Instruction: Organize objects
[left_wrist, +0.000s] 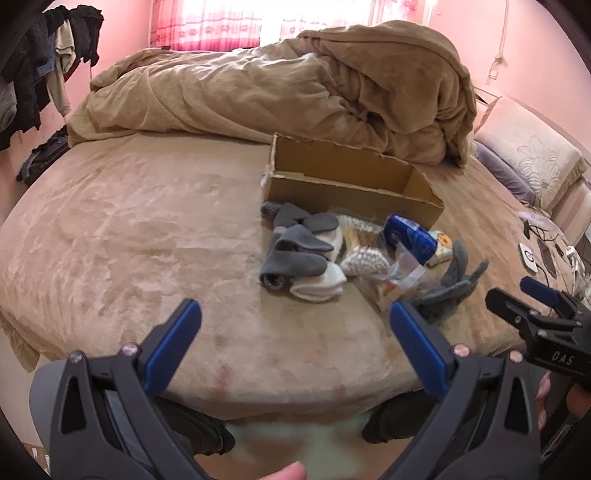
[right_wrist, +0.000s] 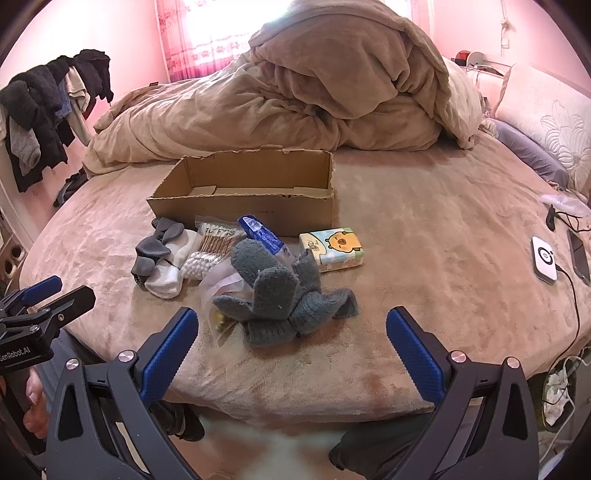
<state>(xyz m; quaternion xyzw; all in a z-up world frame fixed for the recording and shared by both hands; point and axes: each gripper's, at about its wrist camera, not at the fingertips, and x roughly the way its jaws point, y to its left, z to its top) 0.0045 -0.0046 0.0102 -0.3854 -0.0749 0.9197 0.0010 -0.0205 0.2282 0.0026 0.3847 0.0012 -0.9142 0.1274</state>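
Observation:
An open, empty cardboard box (right_wrist: 243, 192) (left_wrist: 351, 184) stands on the bed. In front of it lies a pile: grey and white socks (right_wrist: 162, 258) (left_wrist: 295, 254), a bag of cotton swabs (right_wrist: 212, 247) (left_wrist: 364, 251), a blue packet (right_wrist: 260, 229) (left_wrist: 410, 236), a tissue pack with a cartoon chick (right_wrist: 332, 249), grey gloves (right_wrist: 284, 295) (left_wrist: 450, 284) and a clear plastic bag (right_wrist: 218, 291). My left gripper (left_wrist: 293, 321) is open and empty, short of the socks. My right gripper (right_wrist: 291, 325) is open and empty, just before the gloves.
A heaped tan duvet (right_wrist: 314, 96) fills the far side of the bed. Pillows (right_wrist: 546, 110) lie at the right. A white charger pad (right_wrist: 543, 258), a phone (right_wrist: 580, 258) and cables sit at the right edge. Dark clothes (right_wrist: 44, 110) hang at the left.

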